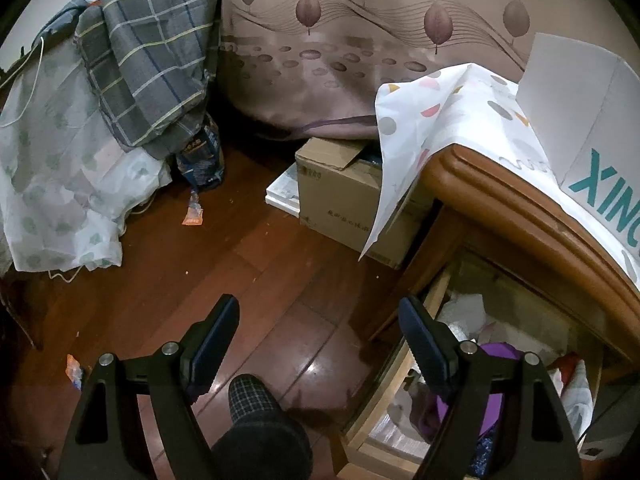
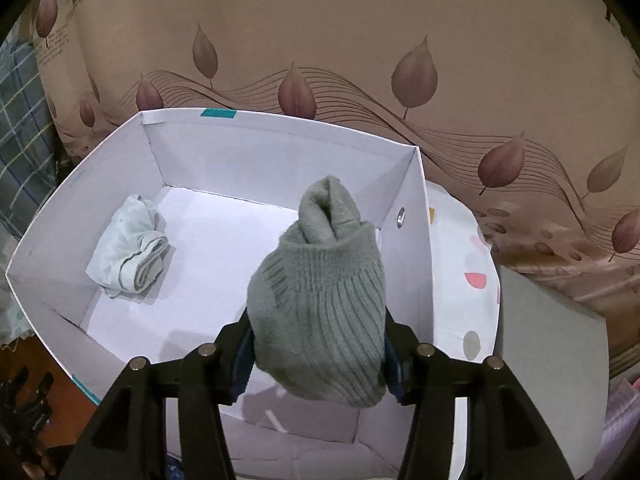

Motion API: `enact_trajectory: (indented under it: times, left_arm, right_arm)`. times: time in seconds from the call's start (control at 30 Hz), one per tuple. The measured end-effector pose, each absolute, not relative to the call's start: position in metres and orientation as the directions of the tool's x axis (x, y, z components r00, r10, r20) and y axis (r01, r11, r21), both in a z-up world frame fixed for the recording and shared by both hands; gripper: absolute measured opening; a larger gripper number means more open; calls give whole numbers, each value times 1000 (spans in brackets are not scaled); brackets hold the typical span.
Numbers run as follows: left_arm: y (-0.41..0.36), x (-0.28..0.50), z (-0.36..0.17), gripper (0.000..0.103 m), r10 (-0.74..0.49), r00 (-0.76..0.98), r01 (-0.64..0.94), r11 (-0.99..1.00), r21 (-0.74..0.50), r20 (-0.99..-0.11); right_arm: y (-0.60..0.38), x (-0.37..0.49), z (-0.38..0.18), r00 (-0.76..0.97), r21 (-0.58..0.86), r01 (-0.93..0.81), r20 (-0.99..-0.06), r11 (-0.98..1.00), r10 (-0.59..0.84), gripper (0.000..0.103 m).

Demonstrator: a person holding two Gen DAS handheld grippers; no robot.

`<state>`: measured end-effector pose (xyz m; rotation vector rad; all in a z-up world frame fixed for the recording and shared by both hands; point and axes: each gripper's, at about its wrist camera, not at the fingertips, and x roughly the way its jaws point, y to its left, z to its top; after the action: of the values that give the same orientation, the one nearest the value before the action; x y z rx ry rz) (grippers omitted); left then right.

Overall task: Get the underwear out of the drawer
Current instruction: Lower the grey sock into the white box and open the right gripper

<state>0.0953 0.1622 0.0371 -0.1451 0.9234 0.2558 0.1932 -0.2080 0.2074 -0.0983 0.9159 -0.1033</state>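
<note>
Here, right gripper (image 2: 320, 344) jaws clamp ribbed knit roll (image 2: 320, 300); left gripper (image 1: 320, 344) jaws apart, w/ nothing.

Left wrist view angled down over floor, right close above white box (image 2: 224, 152), shared curtain (image 1: 360, 32)

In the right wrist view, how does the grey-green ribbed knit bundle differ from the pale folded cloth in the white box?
The grey-green ribbed knit bundle is thick and coarse-ribbed; the pale folded cloth is thin and smooth. The bundle sits between the right tongs above the white cardboard box; the cloth lies on the box floor by its left wall. The bundle looks larger, but it is nearer the camera. Both are soft rolled garments.
</note>
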Motion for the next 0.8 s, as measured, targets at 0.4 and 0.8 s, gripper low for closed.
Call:
enact_trajectory:
  times: [0.4, 0.8]
  left_arm:
    - [167, 96, 37, 79, 146, 568, -286, 958, -28, -810]
    - [149, 91, 38, 79, 92, 596, -189, 981, -29, -798]
  right_arm:
    - [-202, 185, 218, 634, -132, 67, -760, 989, -145, 70]
    - [-196, 93, 249, 673, -80, -18, -738, 997, -47, 70]
